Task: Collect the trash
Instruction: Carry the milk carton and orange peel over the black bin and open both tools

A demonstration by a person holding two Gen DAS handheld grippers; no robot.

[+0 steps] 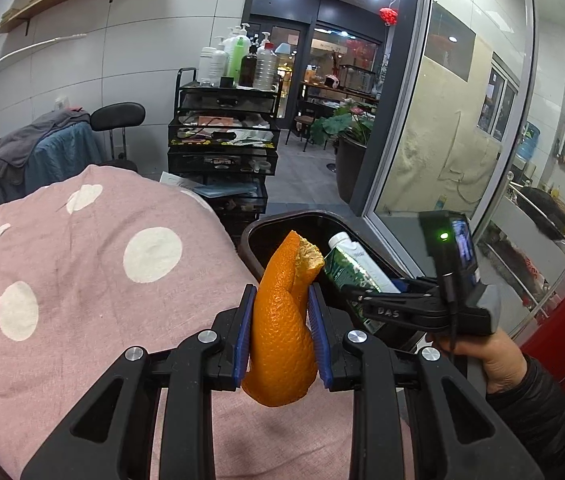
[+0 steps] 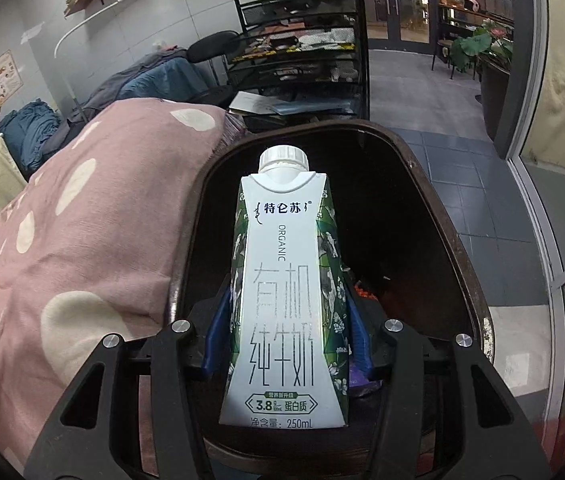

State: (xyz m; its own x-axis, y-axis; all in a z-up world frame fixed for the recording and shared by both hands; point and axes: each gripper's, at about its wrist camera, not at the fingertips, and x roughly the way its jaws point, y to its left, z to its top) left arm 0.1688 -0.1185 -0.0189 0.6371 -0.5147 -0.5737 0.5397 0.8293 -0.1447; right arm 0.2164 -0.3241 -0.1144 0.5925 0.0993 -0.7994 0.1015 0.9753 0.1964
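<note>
My left gripper (image 1: pixel 282 320) is shut on a piece of orange peel (image 1: pixel 284 332), held over the pink dotted bedding near the rim of a dark trash bin (image 1: pixel 256 236). My right gripper (image 2: pixel 286 332) is shut on a white and green milk carton (image 2: pixel 286 292) with a white cap, held over the open bin (image 2: pixel 422 216). In the left wrist view the right gripper (image 1: pixel 366 294) and its carton (image 1: pixel 352 266) show just right of the peel, over the bin. Some small scraps lie in the bin's bottom.
Pink bedding with white dots (image 1: pixel 82 272) fills the left side, touching the bin. A black wire cart with bottles (image 1: pixel 226 128) stands behind. A glass door (image 1: pixel 462 120) and grey tiled floor (image 2: pixel 462 184) lie to the right. A black chair (image 1: pixel 118 120) stands by the wall.
</note>
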